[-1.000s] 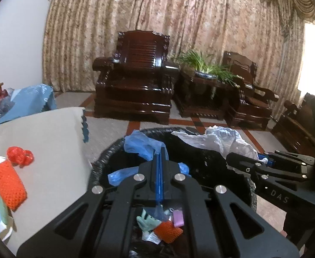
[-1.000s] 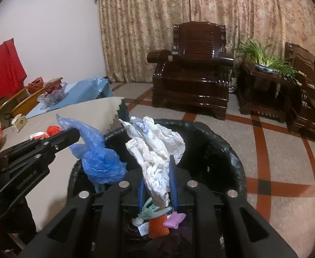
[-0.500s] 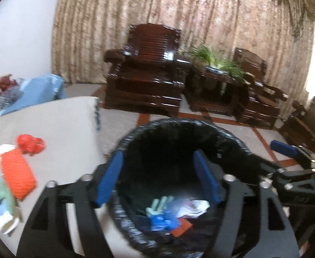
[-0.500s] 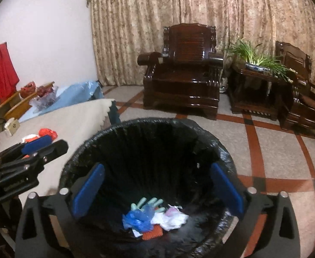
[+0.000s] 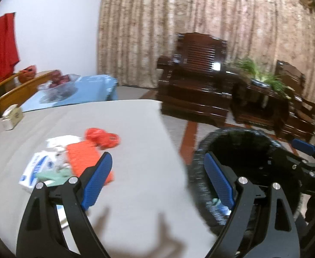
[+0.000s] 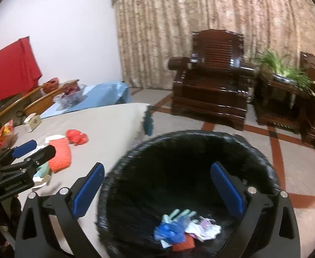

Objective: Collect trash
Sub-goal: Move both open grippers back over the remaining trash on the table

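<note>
Dropped blue bag (image 6: 172,232) and white bag (image 6: 204,230) lie in bin (image 6: 254,150); both tongs, just opened, gape empty.

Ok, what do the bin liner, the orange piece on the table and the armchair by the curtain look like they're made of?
Bin liner: thin black plastic film, by its crinkled, shiny rim.
Orange piece: probably foam netting, since its surface shows a regular mesh texture; blur leaves that open.
Armchair: dark hardwood with a glossy lacquer, going by the carved slats and bright highlights.
</note>
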A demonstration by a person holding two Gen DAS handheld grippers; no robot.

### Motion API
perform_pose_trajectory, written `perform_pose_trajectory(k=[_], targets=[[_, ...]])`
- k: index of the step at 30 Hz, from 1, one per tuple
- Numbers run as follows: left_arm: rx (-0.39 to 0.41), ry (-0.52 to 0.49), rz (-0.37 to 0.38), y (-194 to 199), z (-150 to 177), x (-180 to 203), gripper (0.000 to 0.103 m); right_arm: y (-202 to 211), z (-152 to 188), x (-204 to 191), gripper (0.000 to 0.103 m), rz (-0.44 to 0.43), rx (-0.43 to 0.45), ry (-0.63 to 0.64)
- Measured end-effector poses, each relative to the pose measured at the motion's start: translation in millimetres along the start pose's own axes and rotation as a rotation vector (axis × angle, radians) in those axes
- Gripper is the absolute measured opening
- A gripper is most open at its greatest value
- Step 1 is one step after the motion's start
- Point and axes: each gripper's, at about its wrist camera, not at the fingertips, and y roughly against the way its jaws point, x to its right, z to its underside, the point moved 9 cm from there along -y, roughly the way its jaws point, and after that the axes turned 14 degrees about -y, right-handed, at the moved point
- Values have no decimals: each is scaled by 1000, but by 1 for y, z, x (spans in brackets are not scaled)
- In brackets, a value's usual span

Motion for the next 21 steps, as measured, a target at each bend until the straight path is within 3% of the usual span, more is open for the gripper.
perform_pose_trajectory(k=[11,21], targets=[[-55,51,-185,25,34,-86,82,-33,17,-85,97,-131,-42,98],[-138,91,-231,25,81,-116,81,-57,35,-126,97,-187,-73,136]])
